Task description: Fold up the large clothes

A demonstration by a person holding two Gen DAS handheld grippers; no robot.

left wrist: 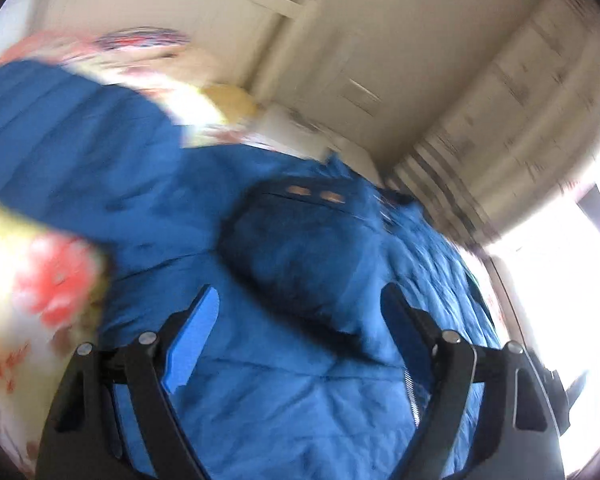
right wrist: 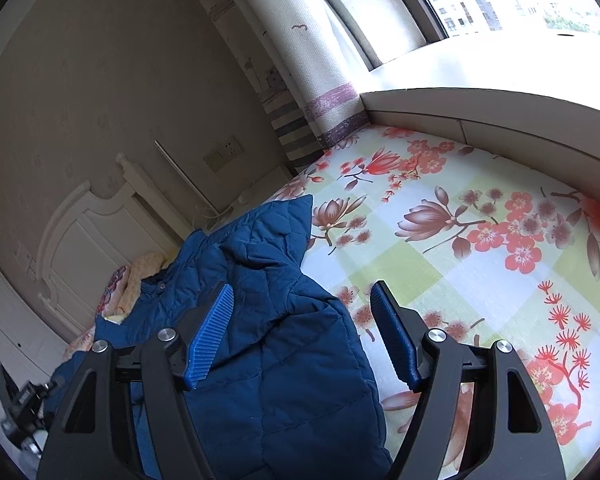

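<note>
On the flowered bedsheet (right wrist: 480, 264) in a sunlit bedroom, we see a blue quilted jacket (right wrist: 284, 360) lying partly folded. Going left to right in the right wrist view: a white headboard (right wrist: 80, 240) stands by the wall, then the jacket heaped along the bed's left side with one pointed corner raised toward the wall, then bare sheet running to the window ledge (right wrist: 480, 100).

Our left gripper (left wrist: 300, 304), in a blurred view, hangs over the jacket's middle with its tongs wide apart and nothing clamped; the padded cloth lies below them, not between the pads. A darker panel (left wrist: 300, 240) with two small orange marks lies just ahead of it. Our right gripper (right wrist: 302, 304) also stands apart, its tongs astride the jacket's right edge, with no cloth pinched.

We judge the jacket to be soft, puffy and light for its bulk, with a smooth shell that could slide from a shallow pinch. Its padding will spring back, so a fold may not lie flat unless pressed. We would take hold at a stitched hem or a corner, where the layers are thinner and the tongs can bite, not on the thick quilted middle.
</note>
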